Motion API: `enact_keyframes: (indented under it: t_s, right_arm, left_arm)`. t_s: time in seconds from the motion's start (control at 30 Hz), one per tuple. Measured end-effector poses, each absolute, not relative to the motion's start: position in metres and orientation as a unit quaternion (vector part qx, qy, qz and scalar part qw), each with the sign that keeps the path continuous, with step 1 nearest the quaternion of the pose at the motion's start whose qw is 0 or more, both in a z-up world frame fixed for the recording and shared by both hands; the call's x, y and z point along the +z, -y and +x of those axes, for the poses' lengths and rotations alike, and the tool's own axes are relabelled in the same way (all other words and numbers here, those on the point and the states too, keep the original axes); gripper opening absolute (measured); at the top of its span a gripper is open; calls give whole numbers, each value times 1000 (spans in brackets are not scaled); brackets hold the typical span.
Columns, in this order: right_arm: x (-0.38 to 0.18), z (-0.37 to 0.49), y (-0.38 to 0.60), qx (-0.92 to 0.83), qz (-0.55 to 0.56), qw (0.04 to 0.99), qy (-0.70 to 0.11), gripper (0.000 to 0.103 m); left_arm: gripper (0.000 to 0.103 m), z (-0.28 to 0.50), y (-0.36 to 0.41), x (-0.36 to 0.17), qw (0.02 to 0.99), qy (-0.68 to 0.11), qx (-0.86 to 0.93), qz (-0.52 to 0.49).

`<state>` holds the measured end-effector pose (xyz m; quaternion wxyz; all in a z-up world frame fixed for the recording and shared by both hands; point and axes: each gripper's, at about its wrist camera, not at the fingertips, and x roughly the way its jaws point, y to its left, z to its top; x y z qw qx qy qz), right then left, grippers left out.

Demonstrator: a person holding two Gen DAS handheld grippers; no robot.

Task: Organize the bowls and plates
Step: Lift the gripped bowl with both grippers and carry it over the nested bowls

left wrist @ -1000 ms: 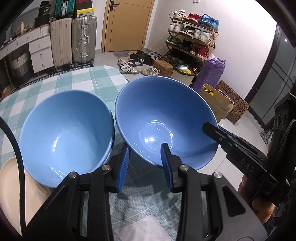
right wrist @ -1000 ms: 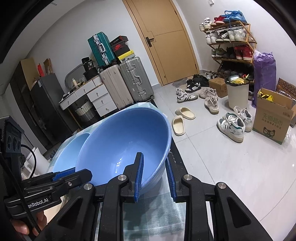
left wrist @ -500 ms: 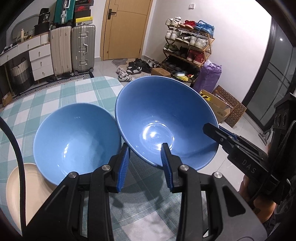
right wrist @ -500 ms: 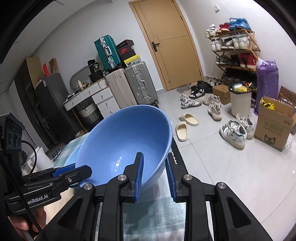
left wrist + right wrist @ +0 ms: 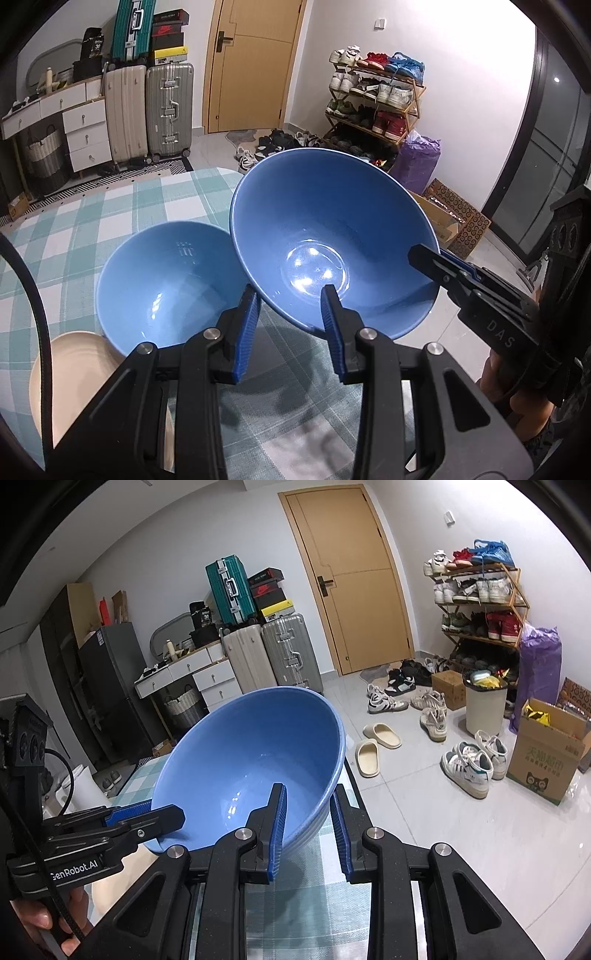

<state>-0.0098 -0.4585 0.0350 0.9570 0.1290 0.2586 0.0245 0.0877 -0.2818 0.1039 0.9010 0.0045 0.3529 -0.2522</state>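
Observation:
A blue bowl [image 5: 332, 229] hangs tilted above the checked tablecloth [image 5: 110, 206], held by both grippers. My left gripper [image 5: 290, 295] is shut on its near rim, one finger inside and one outside. My right gripper [image 5: 424, 258] is shut on the rim at the right. In the right wrist view the same bowl [image 5: 251, 760] sits between my right gripper's [image 5: 308, 794] fingers, and the left gripper [image 5: 162, 812] pinches the rim from the left. A second blue bowl [image 5: 166, 280] rests on the table to the left, partly under the raised one. A beige plate [image 5: 74, 369] lies at the near left.
The table's rounded far edge [image 5: 177, 175] drops to a tiled floor. Suitcases [image 5: 147, 110], a white drawer unit [image 5: 85, 129], a wooden door [image 5: 251, 66] and a shoe rack [image 5: 373, 99] stand beyond. Shoes [image 5: 469, 764], a bin [image 5: 484, 709] and cardboard boxes [image 5: 546, 760] lie to the right.
Both grippers have risen with the blue bowl held between them. The second bowl and the beige plate now look lower and farther away, and the raised bowl overlaps the second bowl's right rim.

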Motion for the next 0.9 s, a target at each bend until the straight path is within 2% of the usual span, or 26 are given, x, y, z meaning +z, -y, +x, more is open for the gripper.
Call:
enact_keyframes:
  t_s: [0.9]
  right_arm:
    - [53, -12, 415, 65, 107, 964, -236, 26]
  left_arm:
    - [31, 50, 231, 144, 917, -329, -227, 0]
